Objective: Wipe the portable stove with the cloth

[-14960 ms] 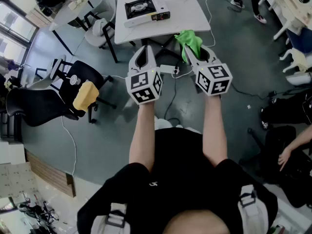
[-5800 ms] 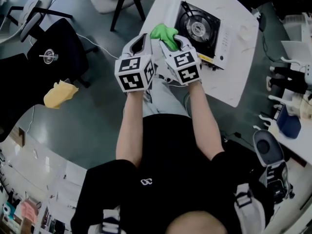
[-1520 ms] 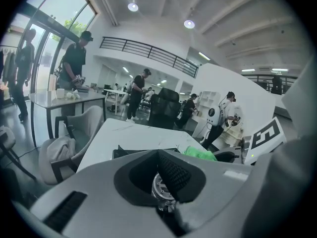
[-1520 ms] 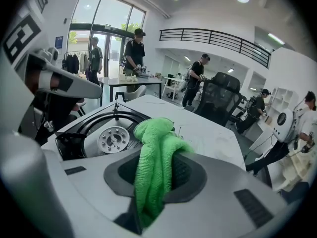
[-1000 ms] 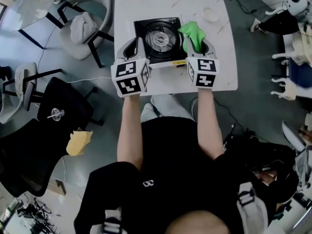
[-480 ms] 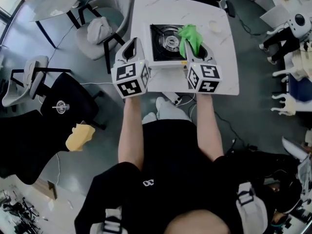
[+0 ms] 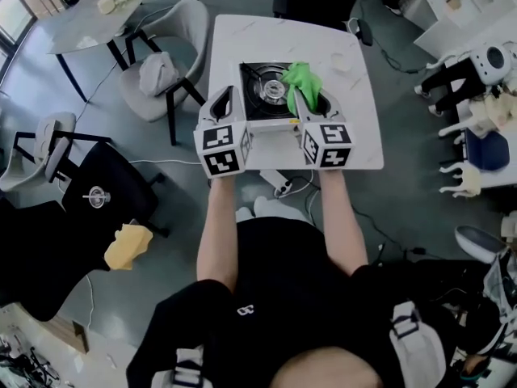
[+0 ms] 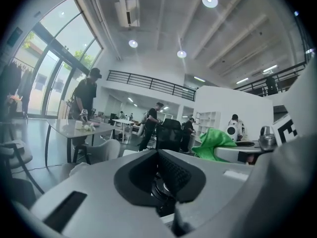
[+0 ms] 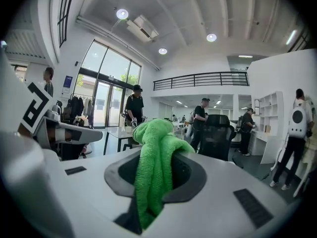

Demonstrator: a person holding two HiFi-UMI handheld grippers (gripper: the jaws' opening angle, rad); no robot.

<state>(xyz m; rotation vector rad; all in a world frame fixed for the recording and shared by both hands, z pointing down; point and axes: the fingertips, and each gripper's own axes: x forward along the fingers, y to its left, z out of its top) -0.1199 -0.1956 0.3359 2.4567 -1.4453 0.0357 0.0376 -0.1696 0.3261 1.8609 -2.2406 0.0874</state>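
Observation:
The portable stove (image 7: 262,86), black on top with a white front, stands on a white table (image 7: 234,39). A bright green cloth (image 7: 300,81) hangs over the stove's right part, and my right gripper (image 7: 312,97) is shut on it. In the right gripper view the cloth (image 9: 156,152) bulges up out of the right gripper (image 9: 156,178). My left gripper (image 7: 225,95) is held at the stove's left front corner, shut with nothing in it. In the left gripper view the left gripper (image 8: 159,175) points level, with the cloth (image 8: 213,145) to its right.
A small round object (image 7: 343,61) lies on the table right of the stove. A grey chair (image 7: 161,71) stands left of the table, and black office chairs (image 7: 81,200) with a yellow bundle (image 7: 123,245) are further left. A power strip (image 7: 279,186) lies on the floor. White robot figures (image 7: 477,63) stand at right.
The person has walked up to the table with both grippers held side by side. Over the last second the cloth moved from the stove's right edge to over its right part.

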